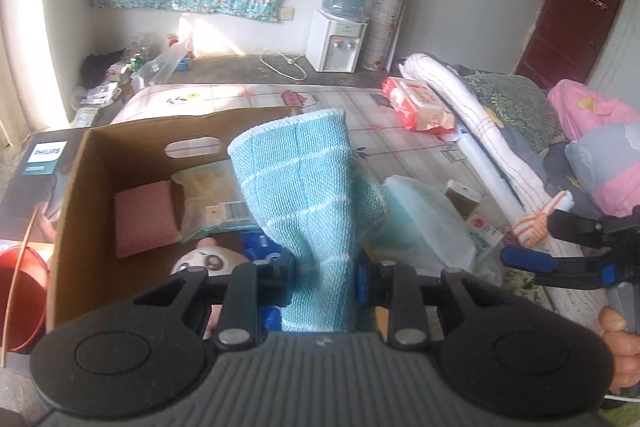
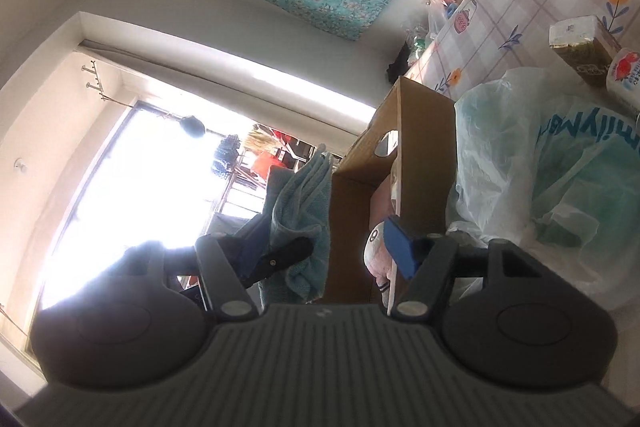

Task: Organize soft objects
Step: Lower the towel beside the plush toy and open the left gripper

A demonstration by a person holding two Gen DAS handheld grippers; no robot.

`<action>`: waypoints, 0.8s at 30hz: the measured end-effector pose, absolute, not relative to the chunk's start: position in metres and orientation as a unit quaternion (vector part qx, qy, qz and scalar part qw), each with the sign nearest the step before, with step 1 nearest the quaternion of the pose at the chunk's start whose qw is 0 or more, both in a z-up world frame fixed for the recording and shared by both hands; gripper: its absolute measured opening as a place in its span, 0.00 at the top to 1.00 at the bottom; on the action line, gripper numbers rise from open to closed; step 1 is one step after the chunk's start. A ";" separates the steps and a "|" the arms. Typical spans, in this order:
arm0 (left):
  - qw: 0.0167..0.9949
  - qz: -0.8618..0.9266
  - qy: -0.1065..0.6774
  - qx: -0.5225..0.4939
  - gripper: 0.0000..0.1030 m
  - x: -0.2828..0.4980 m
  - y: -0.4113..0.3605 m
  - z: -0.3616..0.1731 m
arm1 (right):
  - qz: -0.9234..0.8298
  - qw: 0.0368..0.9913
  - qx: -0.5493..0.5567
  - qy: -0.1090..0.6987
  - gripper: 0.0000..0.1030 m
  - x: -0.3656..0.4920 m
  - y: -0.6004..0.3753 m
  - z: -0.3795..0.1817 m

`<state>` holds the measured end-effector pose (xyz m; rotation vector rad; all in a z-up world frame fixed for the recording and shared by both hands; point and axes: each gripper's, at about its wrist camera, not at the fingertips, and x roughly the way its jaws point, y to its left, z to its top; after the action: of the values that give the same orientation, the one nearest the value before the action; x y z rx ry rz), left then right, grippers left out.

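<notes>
My left gripper is shut on a light blue woven cloth, which stands up bunched between its fingers over the open cardboard box. In the box lie a pink pad, a clear packet and a plush toy. My right gripper hangs at the right, open and holding nothing. The right wrist view is rolled sideways: my right gripper stands open before the box, with the cloth and plush toy beyond it.
The box sits on a bed with a patterned sheet. A pale plastic bag lies right of the box, with a red wipes pack and rolled white bedding behind it. A red bucket stands on the floor at left.
</notes>
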<state>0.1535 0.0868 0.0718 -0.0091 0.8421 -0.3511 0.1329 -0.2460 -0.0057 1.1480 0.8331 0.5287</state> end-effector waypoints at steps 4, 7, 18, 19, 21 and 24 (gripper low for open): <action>0.898 -0.100 0.426 0.032 0.72 0.166 0.119 0.050 | 0.235 0.717 0.524 0.394 0.37 0.130 -0.233 -0.013; 0.888 -0.064 0.451 0.065 0.72 0.181 0.131 0.026 | 0.231 0.716 0.525 0.398 0.37 0.127 -0.227 -0.015; 0.856 -0.001 0.492 0.157 0.49 0.210 0.139 -0.021 | 0.220 0.724 0.520 0.396 0.33 0.136 -0.231 -0.021; 0.855 0.002 0.494 0.159 0.46 0.210 0.140 -0.021 | 0.219 0.723 0.521 0.397 0.33 0.136 -0.231 -0.022; 0.857 0.008 0.490 0.161 0.38 0.209 0.142 -0.022 | 0.217 0.722 0.523 0.398 0.32 0.136 -0.232 -0.024; 0.859 0.009 0.486 0.163 0.38 0.207 0.143 -0.016 | 0.217 0.720 0.525 0.399 0.32 0.136 -0.233 -0.026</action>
<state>0.2065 0.1433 -0.0156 0.3416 1.0208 0.0184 0.1357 -0.2333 -0.0262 1.1603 0.8810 0.4798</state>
